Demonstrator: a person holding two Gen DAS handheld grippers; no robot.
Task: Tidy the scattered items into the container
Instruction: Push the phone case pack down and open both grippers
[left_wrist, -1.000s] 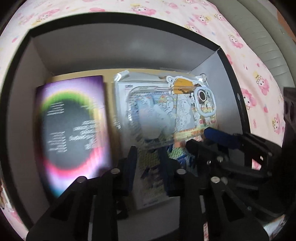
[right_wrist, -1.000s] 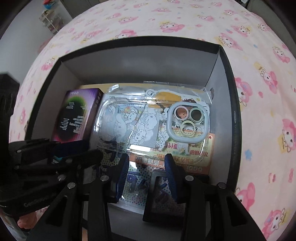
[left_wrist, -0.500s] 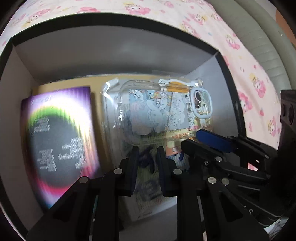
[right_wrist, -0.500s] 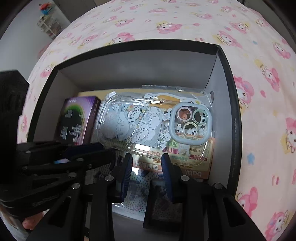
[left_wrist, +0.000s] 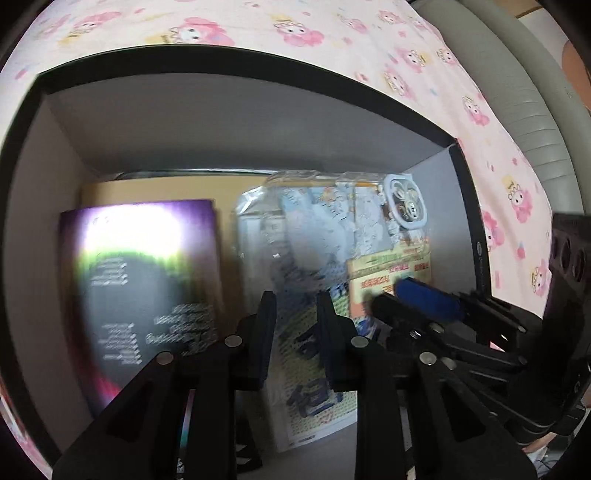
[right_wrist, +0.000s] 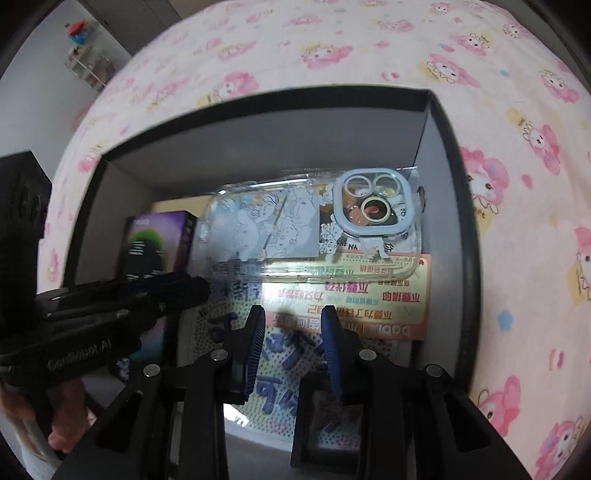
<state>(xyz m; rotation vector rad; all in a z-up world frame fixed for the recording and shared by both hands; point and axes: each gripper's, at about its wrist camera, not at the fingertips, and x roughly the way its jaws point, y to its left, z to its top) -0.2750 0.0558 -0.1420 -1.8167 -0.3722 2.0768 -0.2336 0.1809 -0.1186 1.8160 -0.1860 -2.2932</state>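
Bed sheet (right_wrist: 517, 258), pale pink with cartoon rabbit print, carries an open black box (right_wrist: 456, 206) with grey inner walls; both claws point steeply down into it. Left claw (left_wrist: 295, 325): fingers close together with a narrow gap, nothing between them, clenched and empty, hovering over a dotted card (left_wrist: 317, 387) with blue characters. Right claw (right_wrist: 291, 350): blue ribbed pads partly apart, nothing pinched between them, released, above the same dotted card (right_wrist: 273, 387) near the box's front wall. A hand (right_wrist: 62, 424) shows at the lower left of the right view, under the left claw's body. In the box, counted: one dotted card at the bottom front; one orange card (right_wrist: 369, 299) with red print lying over it; one clear phone case (right_wrist: 314, 225) with cartoon drawings and a pale blue camera ring, lying on top toward the back right; one purple box (right_wrist: 155, 240) with a dark round patch, standing along the left side. Farther off, a grey ribbed cushion (left_wrist: 517, 92) beyond the sheet in the left view; a white wall and a small rack (right_wrist: 88, 62) of things at the right view's upper left.
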